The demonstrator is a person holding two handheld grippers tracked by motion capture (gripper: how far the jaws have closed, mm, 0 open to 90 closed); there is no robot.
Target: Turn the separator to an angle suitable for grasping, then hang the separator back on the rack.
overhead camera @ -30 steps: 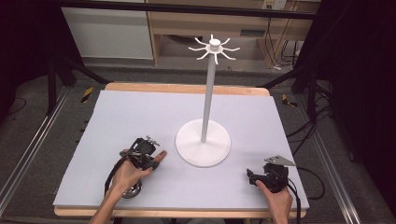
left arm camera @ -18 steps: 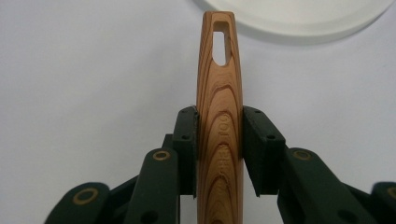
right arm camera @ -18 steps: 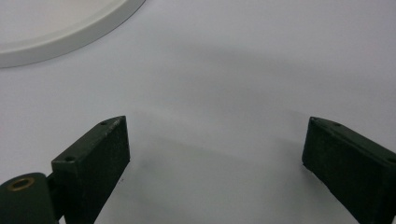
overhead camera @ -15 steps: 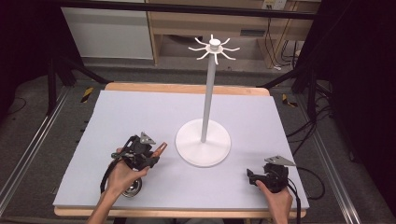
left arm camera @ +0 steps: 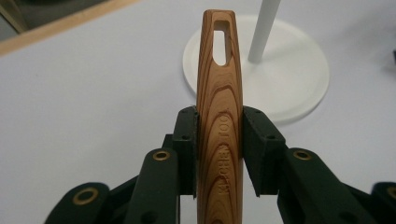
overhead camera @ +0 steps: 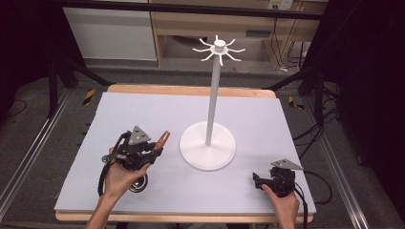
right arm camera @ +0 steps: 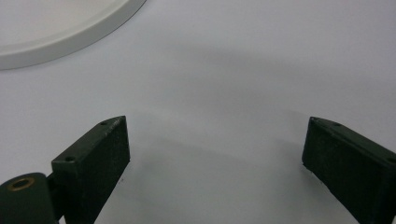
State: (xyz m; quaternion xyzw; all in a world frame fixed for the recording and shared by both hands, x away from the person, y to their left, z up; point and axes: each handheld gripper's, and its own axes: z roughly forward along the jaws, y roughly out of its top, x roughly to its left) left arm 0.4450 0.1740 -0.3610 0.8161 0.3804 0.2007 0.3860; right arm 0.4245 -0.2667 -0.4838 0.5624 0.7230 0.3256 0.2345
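Note:
A wooden utensil handle [left arm camera: 219, 84] with a slot near its tip and "KITCHEN TOOL" engraved on it is clamped between the jaws of my left gripper [left arm camera: 218, 140]. From above, the left gripper [overhead camera: 141, 151] sits at the mat's front left, and the handle tip [overhead camera: 165, 137] points toward the white stand's round base [overhead camera: 207, 151]. A round metal part [overhead camera: 139, 184] shows below the hand; I cannot tell if it joins the handle. My right gripper [overhead camera: 261, 181] rests low at the front right. Its jaws [right arm camera: 215, 144] are open over bare mat.
The white stand has a thin pole [overhead camera: 213, 95] and a crown of hooks [overhead camera: 218, 46] high above the grey mat [overhead camera: 157, 109]. Its base edge [right arm camera: 56, 44] lies ahead-left of the right gripper. Cables trail off the table's right side.
The left gripper has turned and risen slightly with the wooden handle, so the tip now sticks out toward the stand. The right gripper has stayed put.

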